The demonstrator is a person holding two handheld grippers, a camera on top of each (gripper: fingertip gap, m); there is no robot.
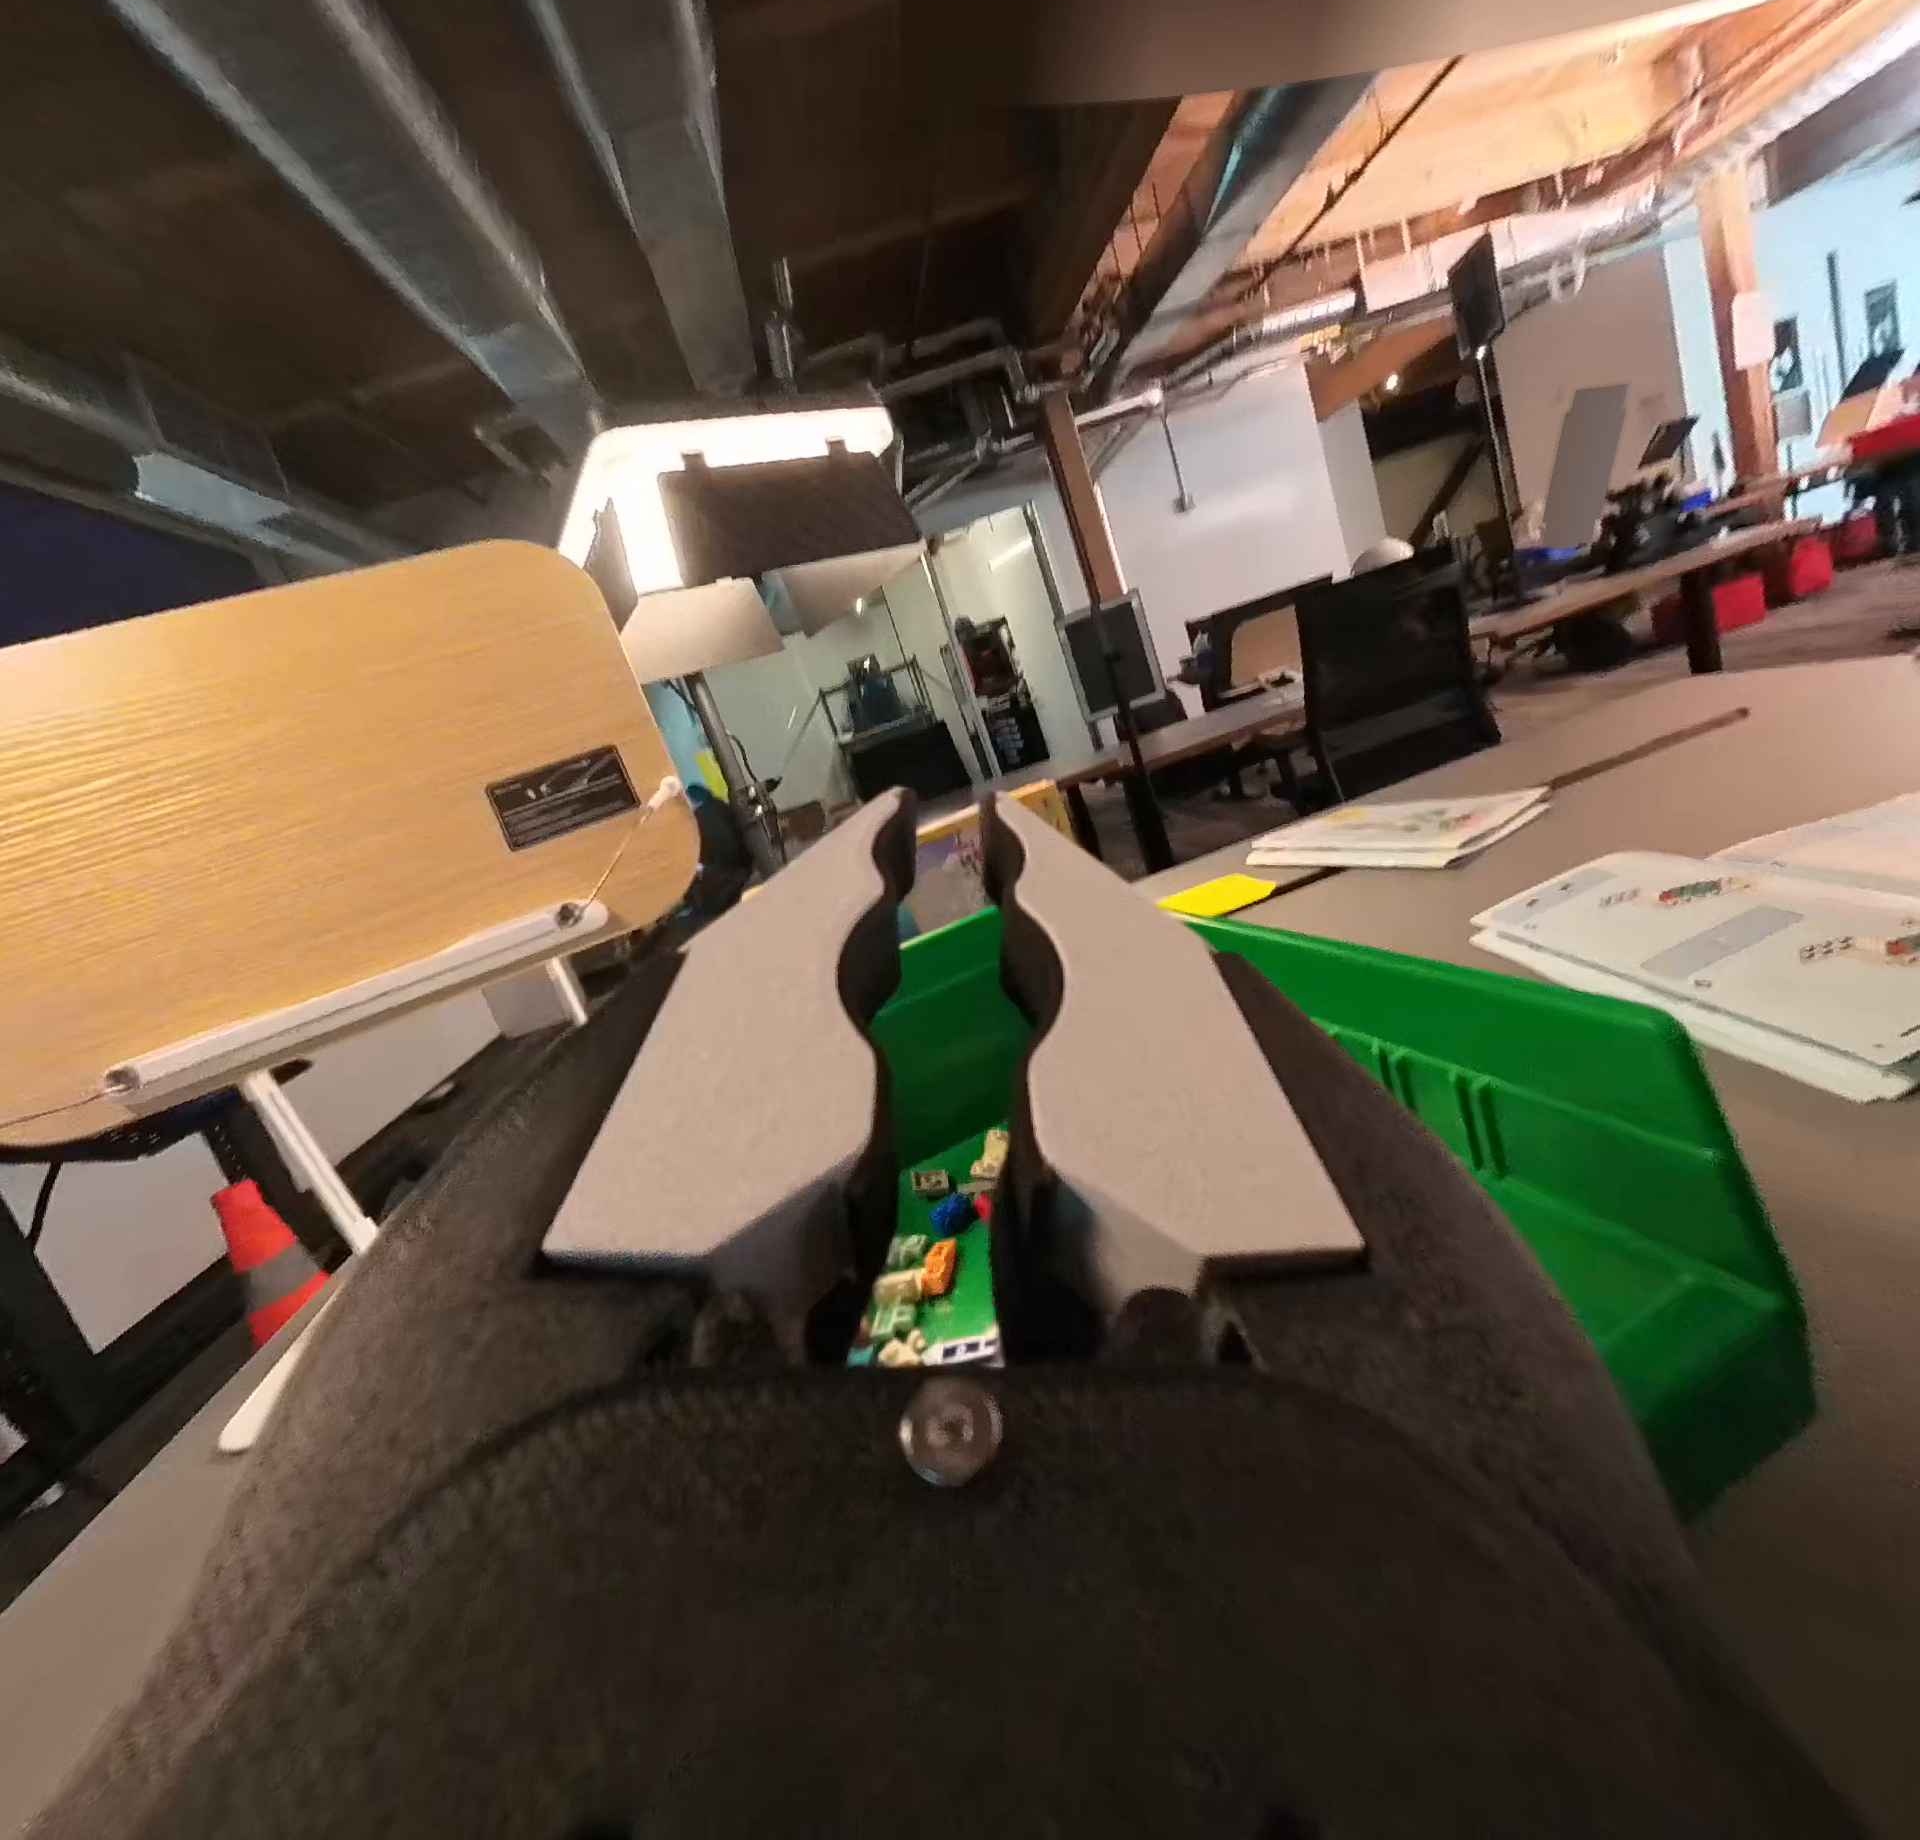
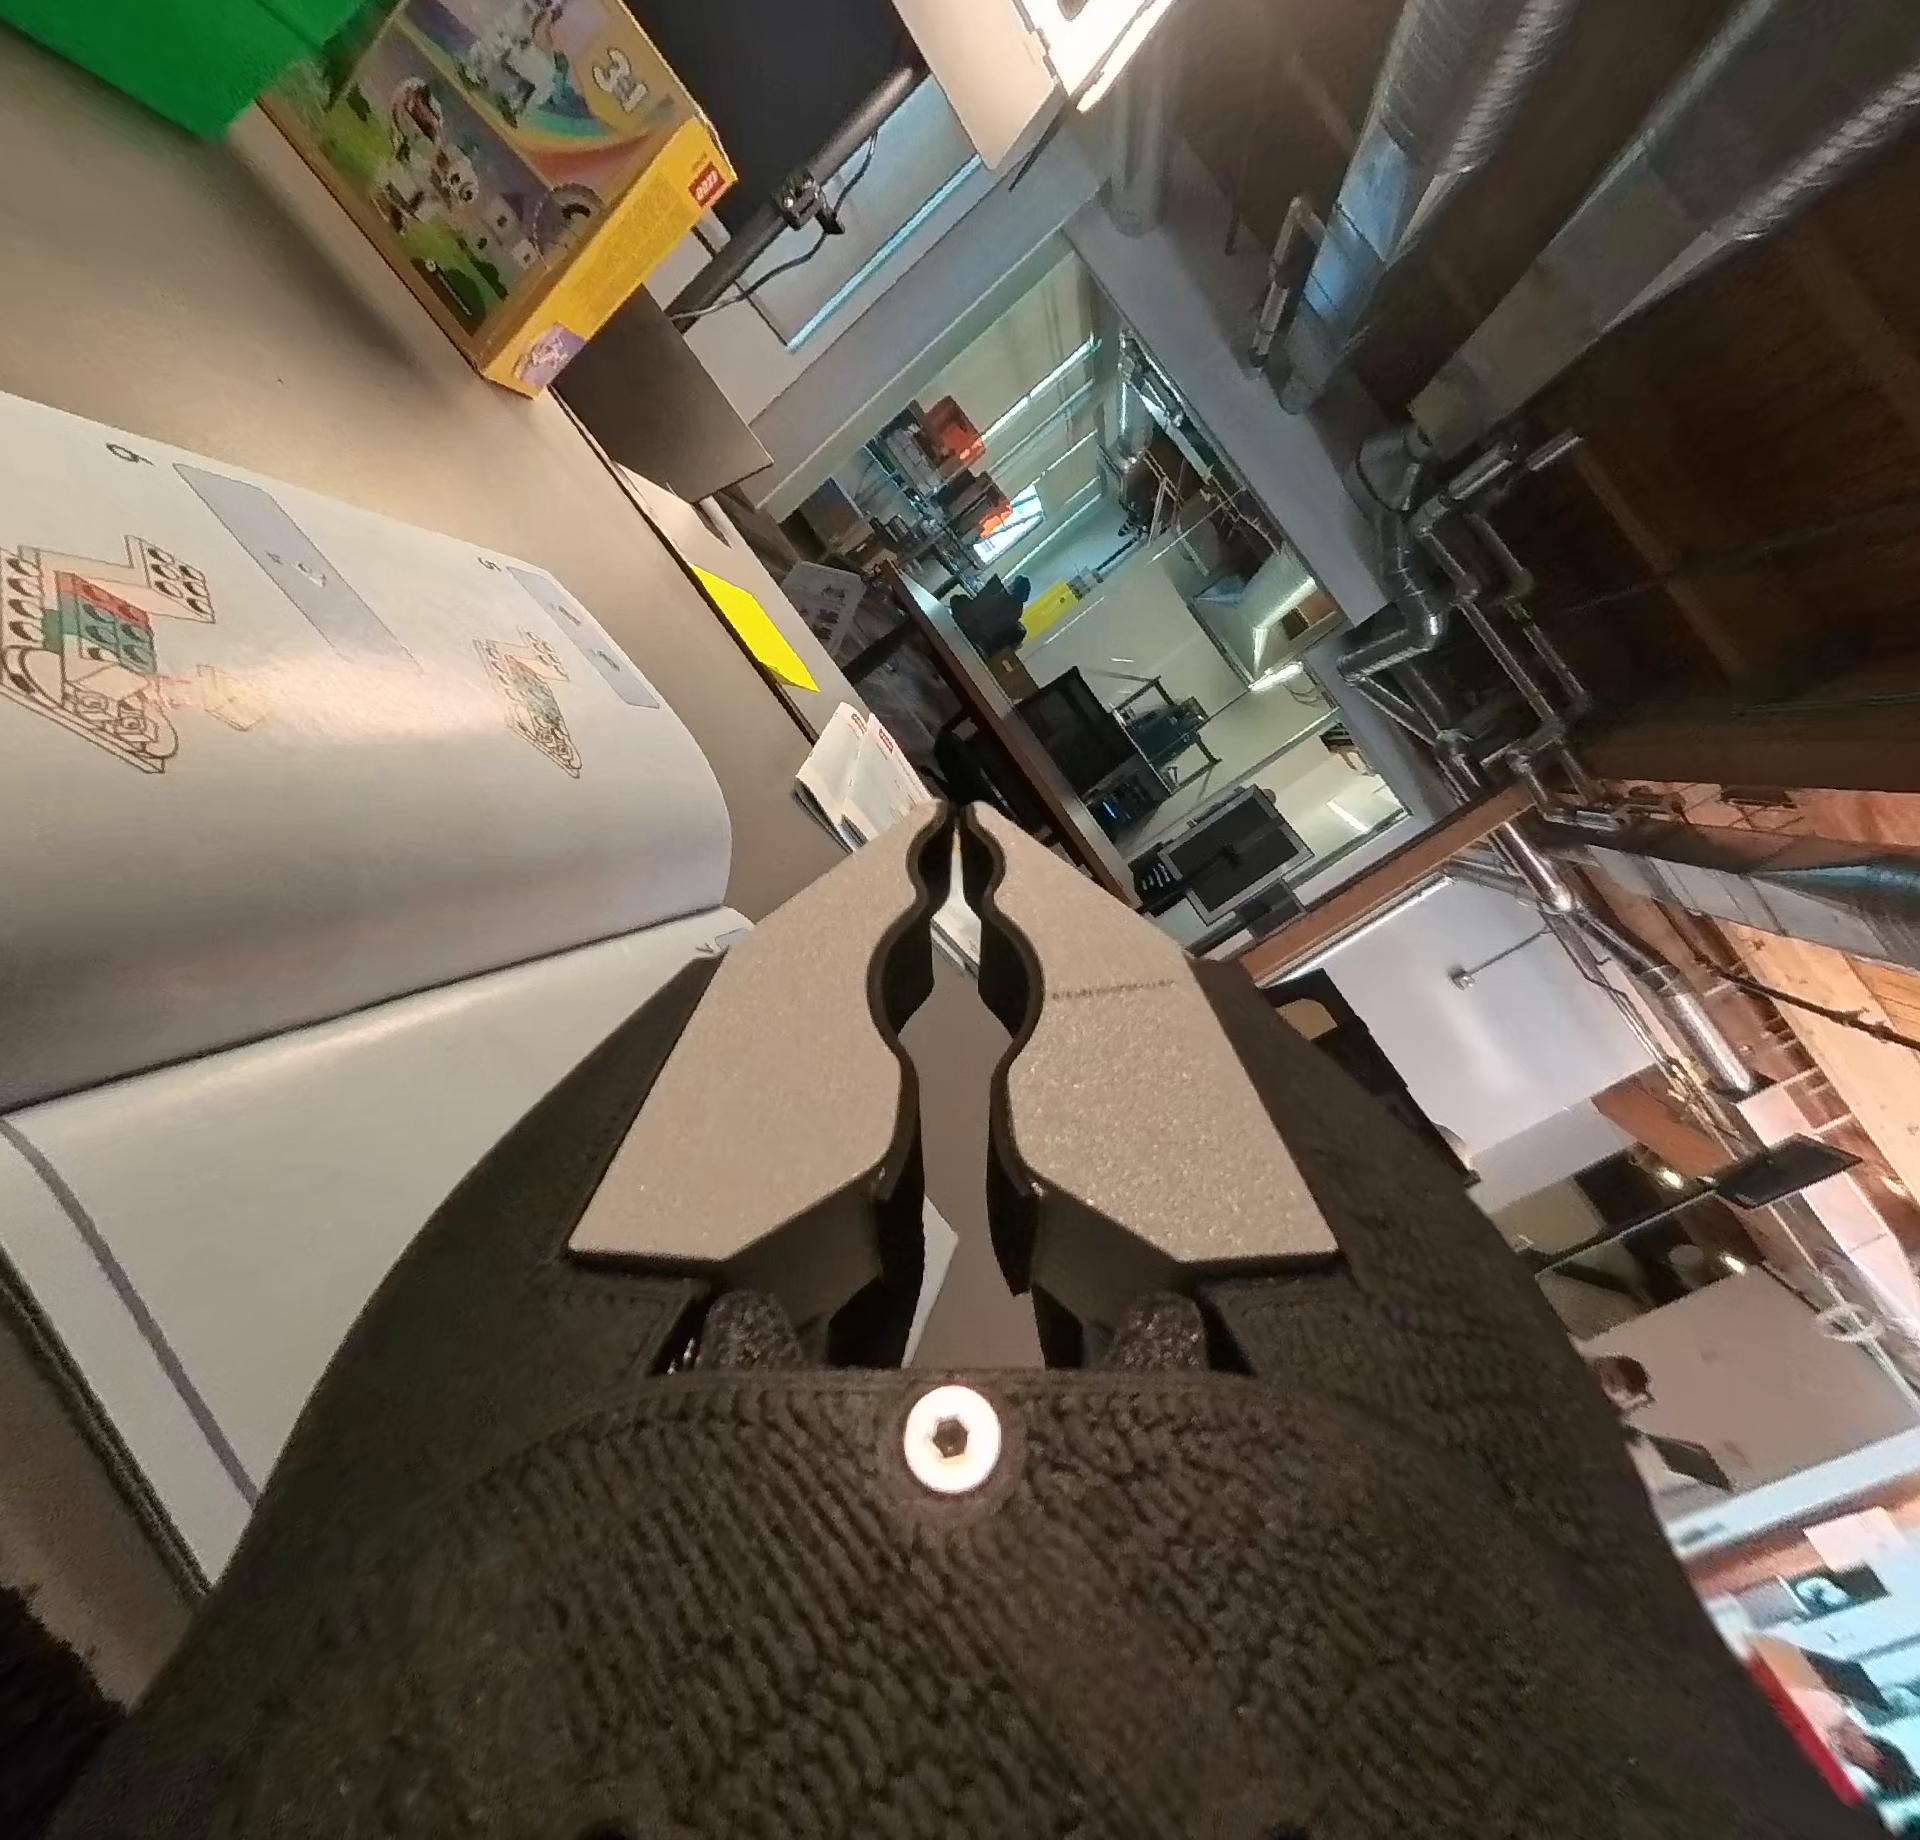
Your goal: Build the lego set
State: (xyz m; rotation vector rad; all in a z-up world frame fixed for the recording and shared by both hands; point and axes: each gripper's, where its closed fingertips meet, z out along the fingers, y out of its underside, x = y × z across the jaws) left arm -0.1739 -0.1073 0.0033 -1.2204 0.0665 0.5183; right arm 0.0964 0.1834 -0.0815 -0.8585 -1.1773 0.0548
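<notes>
My left gripper (image 1: 948,816) hovers tilted over a green bin (image 1: 1538,1115), its jaws a narrow gap apart with nothing between them. Several loose Lego bricks (image 1: 930,1260) lie on the bin floor, seen through the gap between the fingers. My right gripper (image 2: 958,826) is shut and empty, rolled onto its side just above an open instruction booklet (image 2: 364,751). The same booklet lies to the right of the bin in the left wrist view (image 1: 1704,949). The Lego set box (image 2: 499,149) stands on the table beside the green bin (image 2: 187,14).
A wooden board on a white stand (image 1: 312,782) sits left of the bin. A second booklet (image 1: 1403,829) and a yellow note (image 1: 1216,897) lie farther back on the grey table (image 1: 1818,1271). An orange cone (image 1: 265,1260) stands on the floor at the left. Tip to tip, the grippers are about 40 cm apart.
</notes>
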